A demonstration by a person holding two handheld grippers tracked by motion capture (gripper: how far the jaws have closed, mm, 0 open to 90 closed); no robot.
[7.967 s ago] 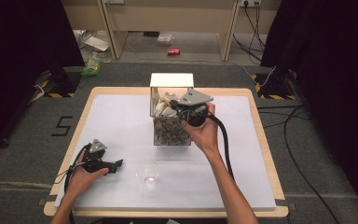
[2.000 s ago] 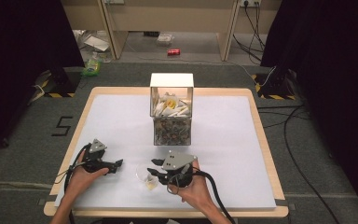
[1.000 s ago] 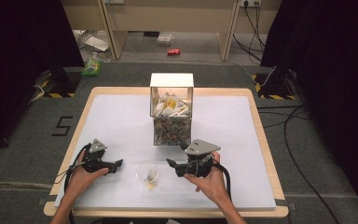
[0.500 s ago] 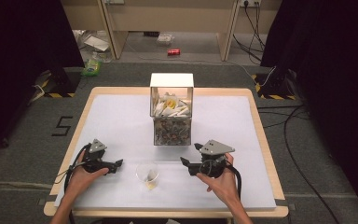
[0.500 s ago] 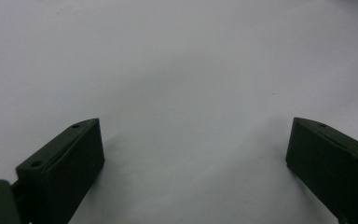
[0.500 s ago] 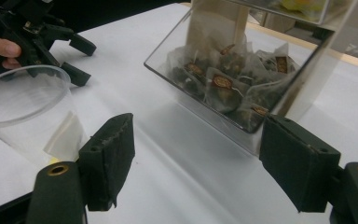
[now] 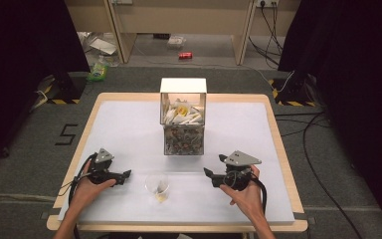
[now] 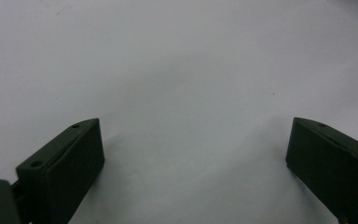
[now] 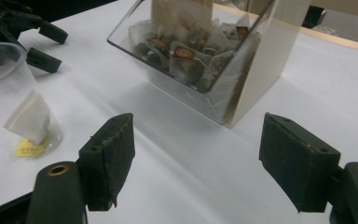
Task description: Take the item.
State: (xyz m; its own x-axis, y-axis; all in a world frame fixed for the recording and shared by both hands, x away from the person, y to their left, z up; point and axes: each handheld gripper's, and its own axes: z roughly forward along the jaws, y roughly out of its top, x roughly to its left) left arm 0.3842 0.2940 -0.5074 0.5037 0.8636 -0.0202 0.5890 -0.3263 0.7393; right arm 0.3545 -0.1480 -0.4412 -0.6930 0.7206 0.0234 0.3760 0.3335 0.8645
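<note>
A clear plastic cup (image 7: 157,186) stands near the table's front edge with a white tea bag (image 9: 28,120) and its yellow tag inside. Behind it stands a clear box (image 7: 183,122) full of tea bags, with a white back wall. My right gripper (image 7: 208,175) rests low to the right of the cup, pointing left, jaws open and empty. In the right gripper view the jaws of my right gripper (image 9: 196,135) frame bare table between the cup (image 9: 14,102) and the box (image 9: 200,51). My left gripper (image 7: 127,174) lies left of the cup; its jaws, seen as my left gripper (image 8: 193,135), stand open over the white surface.
The white table top (image 7: 129,124) has a wooden rim. Cables trail from both grippers toward the front edge. Beyond the table lie dark floor, cables and a red can (image 7: 185,55). The other hand's gripper (image 9: 42,44) shows past the cup.
My right gripper has moved from beside the cup to the right and slightly down, leaving the tea bag in the cup. The left gripper has stayed put.
</note>
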